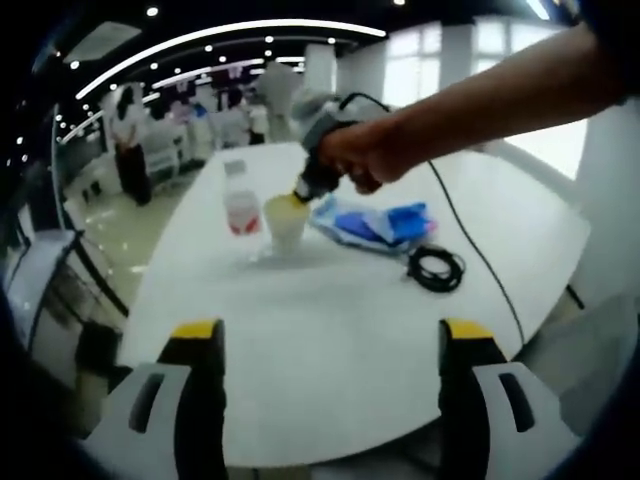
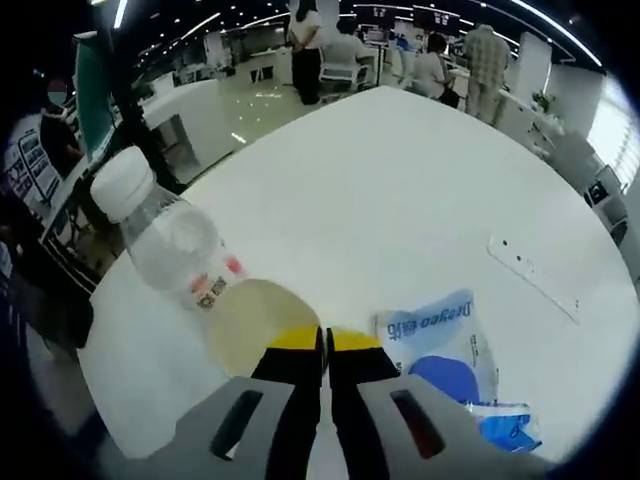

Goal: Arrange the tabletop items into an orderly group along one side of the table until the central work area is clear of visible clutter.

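On the white table (image 1: 330, 330) a pale paper cup (image 1: 285, 225) stands beside a clear water bottle (image 1: 241, 205) with a white cap. A hand holds my right gripper (image 1: 297, 197) down on the cup's rim. In the right gripper view that gripper (image 2: 324, 340) has its yellow-tipped jaws pressed together on the near rim of the cup (image 2: 255, 320). The bottle (image 2: 170, 240) is just left of it. My left gripper (image 1: 330, 335) hangs over the table's near edge, jaws wide apart and holding nothing.
A blue and white plastic packet (image 1: 380, 225) (image 2: 445, 345) lies right of the cup. A coiled black cable (image 1: 435, 268) rests nearer the table's right edge. A flat white bar (image 2: 530, 270) lies farther out. People stand at desks beyond the table.
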`<move>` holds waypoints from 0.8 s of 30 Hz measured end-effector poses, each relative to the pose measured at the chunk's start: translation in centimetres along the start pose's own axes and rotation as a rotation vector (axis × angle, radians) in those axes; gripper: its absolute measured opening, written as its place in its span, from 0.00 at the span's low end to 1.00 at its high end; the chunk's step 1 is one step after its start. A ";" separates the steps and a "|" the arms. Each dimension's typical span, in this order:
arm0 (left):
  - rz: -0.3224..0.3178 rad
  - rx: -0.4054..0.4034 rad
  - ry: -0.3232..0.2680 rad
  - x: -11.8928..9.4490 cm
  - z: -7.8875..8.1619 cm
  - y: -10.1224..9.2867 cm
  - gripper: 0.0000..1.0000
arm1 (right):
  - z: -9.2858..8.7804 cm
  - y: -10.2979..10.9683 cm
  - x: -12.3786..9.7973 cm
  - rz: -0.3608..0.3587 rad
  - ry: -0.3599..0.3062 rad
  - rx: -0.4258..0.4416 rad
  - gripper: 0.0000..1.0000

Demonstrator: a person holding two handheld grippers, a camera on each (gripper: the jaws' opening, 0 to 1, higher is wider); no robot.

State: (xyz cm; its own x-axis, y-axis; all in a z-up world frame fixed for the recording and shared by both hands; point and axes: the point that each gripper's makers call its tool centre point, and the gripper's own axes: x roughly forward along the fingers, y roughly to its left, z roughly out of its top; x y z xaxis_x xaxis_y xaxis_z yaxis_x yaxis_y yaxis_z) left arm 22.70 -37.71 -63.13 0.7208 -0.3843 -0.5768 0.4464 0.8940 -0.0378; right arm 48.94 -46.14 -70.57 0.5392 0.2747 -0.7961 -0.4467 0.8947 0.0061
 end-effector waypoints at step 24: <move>-0.014 0.020 -0.022 0.0 0.4 -0.2 0.82 | 0.1 0.1 -1.3 0.046 -0.014 0.081 0.13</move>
State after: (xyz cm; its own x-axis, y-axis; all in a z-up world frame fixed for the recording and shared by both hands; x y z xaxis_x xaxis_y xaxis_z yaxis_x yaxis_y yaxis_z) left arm 22.84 -38.00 -62.76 0.7260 -0.4015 -0.5583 0.4664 0.8841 -0.0293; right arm 48.28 -46.32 -69.47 0.5294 0.3208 -0.7854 -0.4125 0.9063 0.0921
